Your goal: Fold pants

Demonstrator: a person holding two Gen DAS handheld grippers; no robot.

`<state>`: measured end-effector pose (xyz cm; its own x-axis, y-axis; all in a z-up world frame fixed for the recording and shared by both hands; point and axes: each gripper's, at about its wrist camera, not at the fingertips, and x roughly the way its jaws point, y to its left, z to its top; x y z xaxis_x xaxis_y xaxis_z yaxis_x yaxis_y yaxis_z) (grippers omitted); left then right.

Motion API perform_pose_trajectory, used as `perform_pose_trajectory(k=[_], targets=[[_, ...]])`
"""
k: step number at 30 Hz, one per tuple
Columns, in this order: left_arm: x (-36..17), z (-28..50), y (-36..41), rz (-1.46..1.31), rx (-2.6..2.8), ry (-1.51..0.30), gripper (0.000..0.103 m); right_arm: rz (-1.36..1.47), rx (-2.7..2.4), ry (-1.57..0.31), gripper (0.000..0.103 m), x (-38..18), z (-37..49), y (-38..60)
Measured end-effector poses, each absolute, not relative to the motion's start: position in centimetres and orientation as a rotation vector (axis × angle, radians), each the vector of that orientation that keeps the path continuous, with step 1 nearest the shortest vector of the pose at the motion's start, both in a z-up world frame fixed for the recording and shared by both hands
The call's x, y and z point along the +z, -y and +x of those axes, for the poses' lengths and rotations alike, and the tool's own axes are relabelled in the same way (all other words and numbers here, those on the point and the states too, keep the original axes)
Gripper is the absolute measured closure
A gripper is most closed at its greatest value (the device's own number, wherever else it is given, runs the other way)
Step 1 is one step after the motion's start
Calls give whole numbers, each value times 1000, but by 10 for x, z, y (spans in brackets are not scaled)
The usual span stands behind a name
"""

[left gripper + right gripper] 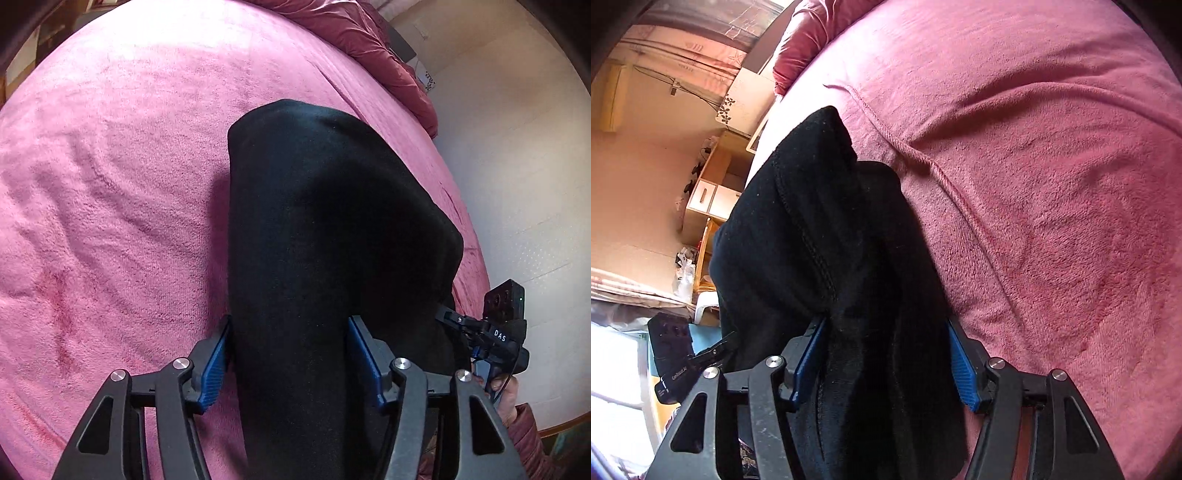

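Observation:
The black pants (325, 221) lie folded lengthwise on the pink blanket (110, 184) of a bed. My left gripper (290, 325) has its blue pads on either side of the near end of the pants and is shut on the cloth. My right gripper (886, 328) is shut on a thick bunch of the same black pants (812, 206), where a stitched seam shows. The right gripper also shows at the right edge of the left wrist view (480, 328), at the pants' side. The left gripper body shows at the lower left of the right wrist view (687, 354).
A dark red quilt (369, 44) lies bunched at the head of the bed. The bed edge runs along the white floor (517, 184) on the right. A wooden nightstand with white drawers (713, 192) stands beside the bed. The blanket has a raised ridge (923, 162).

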<state>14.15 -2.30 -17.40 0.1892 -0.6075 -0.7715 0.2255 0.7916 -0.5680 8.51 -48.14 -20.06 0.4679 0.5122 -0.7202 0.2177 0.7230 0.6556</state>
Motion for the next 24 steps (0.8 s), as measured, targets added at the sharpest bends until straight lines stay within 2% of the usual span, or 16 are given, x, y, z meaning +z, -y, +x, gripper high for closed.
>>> perform_pose_trajectory(k=[7,15,24], targets=[[-169,137,17,-422,-612,-1199,63,700,203,-1093,59,-182,90,467],[-144,118,-6,-422,-629,-1124,65,626,251,-1070,63,-143,99,440],[-107,135,-54,-411,-544,-1022,65,568,351,-1042,63,-120,166,382]])
